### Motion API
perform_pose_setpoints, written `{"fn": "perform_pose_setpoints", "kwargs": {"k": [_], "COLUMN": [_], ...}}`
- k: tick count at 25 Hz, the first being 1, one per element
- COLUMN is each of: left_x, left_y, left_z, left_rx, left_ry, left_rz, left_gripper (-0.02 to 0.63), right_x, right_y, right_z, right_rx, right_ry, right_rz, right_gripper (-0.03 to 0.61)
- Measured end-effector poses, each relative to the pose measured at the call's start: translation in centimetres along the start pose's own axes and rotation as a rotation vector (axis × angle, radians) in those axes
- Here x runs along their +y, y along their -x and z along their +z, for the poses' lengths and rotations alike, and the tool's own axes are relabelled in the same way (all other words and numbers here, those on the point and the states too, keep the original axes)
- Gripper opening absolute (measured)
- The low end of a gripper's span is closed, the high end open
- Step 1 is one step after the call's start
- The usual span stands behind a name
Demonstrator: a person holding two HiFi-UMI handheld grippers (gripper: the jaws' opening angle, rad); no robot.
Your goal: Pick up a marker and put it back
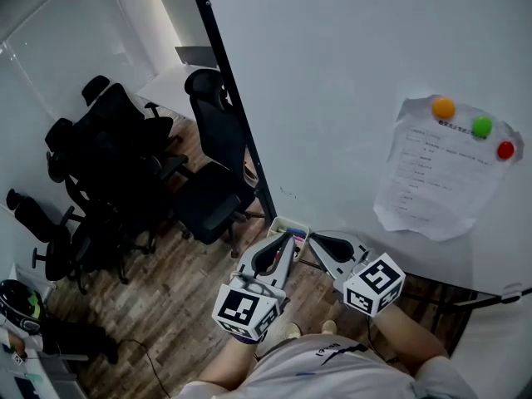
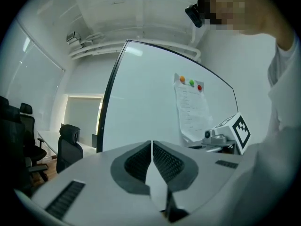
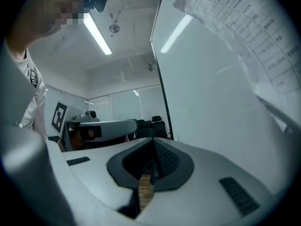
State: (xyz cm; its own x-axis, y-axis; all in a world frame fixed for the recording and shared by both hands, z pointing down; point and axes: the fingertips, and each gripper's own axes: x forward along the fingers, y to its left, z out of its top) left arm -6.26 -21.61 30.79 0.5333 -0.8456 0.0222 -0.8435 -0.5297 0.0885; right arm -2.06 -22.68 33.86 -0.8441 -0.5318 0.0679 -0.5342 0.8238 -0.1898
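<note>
Now facing a whiteboard, with left gripper and right gripper side by side, pointing at its lower edge. Left fingers pressed tip to tip on nothing. Same for right fingers: closed and empty, wooden floor showing through the slit below. Just past the left tips, a pale tray with small coloured items, too small to tell as a marker. Higher right, a paper sheet under three magnets.
</note>
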Motion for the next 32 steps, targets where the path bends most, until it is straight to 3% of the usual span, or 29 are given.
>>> {"fn": "perform_pose_setpoints", "kwargs": {"k": [32], "left_x": [-0.5], "left_y": [0.9], "left_z": [-0.7], "left_rx": [-0.012], "left_ry": [0.031], "left_rz": [-0.004], "left_gripper": [0.011], "right_x": [1.5], "right_y": [0.3], "right_z": [0.2], "right_rx": [0.004], "right_ry": [0.032], "right_rz": [0.003], "right_gripper": [0.012]}}
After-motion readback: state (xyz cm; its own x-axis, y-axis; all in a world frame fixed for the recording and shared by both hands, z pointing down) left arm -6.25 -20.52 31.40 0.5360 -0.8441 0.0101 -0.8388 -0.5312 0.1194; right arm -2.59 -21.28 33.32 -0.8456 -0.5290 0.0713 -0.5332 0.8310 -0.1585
